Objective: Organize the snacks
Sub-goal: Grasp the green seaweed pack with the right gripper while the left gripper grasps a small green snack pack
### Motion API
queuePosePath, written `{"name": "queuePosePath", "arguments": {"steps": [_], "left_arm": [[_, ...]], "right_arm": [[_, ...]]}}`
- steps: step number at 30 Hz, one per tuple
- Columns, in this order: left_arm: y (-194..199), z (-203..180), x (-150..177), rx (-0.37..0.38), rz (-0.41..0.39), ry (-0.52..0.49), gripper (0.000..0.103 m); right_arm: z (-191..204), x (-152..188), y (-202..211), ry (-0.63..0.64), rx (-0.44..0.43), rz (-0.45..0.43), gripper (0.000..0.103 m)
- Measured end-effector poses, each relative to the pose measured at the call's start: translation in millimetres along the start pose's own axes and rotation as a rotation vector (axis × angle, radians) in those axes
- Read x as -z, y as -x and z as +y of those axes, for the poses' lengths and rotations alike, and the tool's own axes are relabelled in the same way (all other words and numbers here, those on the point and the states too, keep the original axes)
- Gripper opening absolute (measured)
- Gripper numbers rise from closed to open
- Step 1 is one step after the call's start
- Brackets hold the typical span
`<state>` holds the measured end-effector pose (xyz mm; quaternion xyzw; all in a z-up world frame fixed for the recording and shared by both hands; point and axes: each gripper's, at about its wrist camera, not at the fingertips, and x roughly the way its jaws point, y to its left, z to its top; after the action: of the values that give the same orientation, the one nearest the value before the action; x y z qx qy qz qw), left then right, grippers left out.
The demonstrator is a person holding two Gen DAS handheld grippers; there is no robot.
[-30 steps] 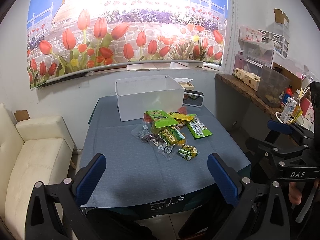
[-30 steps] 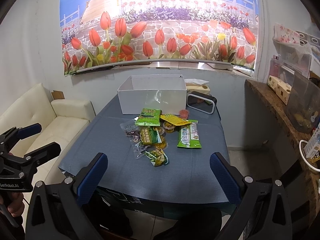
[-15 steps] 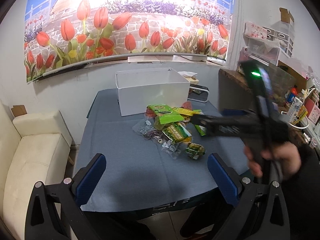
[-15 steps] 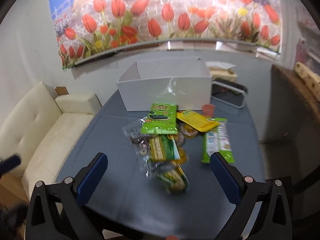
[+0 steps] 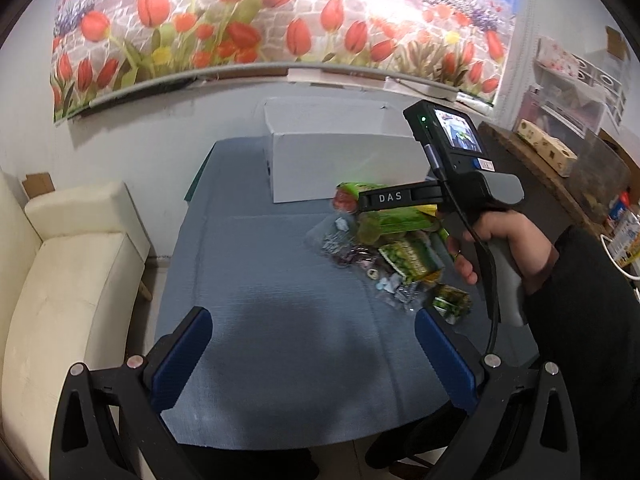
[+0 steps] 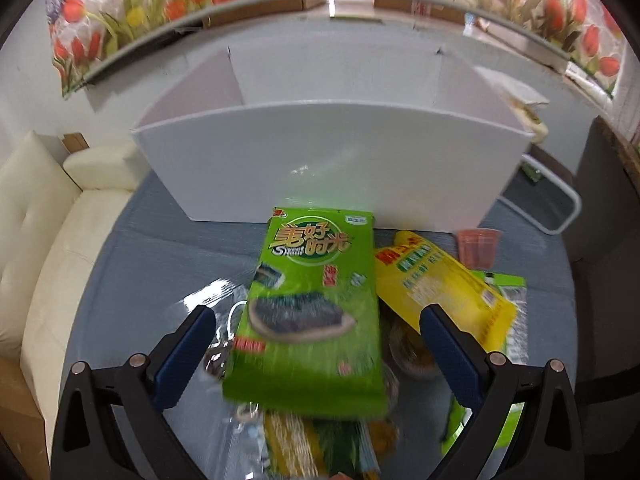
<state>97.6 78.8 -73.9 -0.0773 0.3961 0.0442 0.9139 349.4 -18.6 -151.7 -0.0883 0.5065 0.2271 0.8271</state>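
Right gripper, jaws apart, straddles the green snack packet before the white box; left gripper likewise apart.

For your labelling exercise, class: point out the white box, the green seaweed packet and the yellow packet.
white box (image 6: 320, 160), right wrist view, on its front wall.
green seaweed packet (image 6: 312, 304), right wrist view, on the middle of its printed face.
yellow packet (image 6: 436, 280), right wrist view, on its upper printed face.

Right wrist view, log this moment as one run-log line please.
right tongs: open, over green seaweed pack | left tongs: open, above bare tablecloth | white box: no snacks visible inside
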Motion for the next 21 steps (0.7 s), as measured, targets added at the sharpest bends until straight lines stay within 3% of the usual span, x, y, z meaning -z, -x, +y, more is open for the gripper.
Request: {"name": "queuePosePath", "arguments": {"steps": [2, 4, 5, 14, 21], "left_arm": [[-7, 4, -3, 0.004, 0.011, 0.007, 0.103], [-13, 7, -5, 0.005, 0.019, 0.007, 0.103], [-15, 7, -5, 0.004, 0.021, 0.008, 0.103], [-29, 12, -8, 0.020, 0.035, 0.020, 0.103], [-38, -4, -15, 0.021, 0.038, -0.014, 0.103]], "right_arm": [[-2, -4, -9, -0.012, -0.002, 0.020, 0.103], [-5, -4, -18, -0.032, -0.025, 0.052, 0.087], [-6, -5, -21, -0.031, -0.022, 0.065, 0.074], [-11, 4, 1, -0.027, -0.036, 0.005, 0.072], [-26, 39, 80, -0.030, -0.043, -0.152, 0.072]]}}
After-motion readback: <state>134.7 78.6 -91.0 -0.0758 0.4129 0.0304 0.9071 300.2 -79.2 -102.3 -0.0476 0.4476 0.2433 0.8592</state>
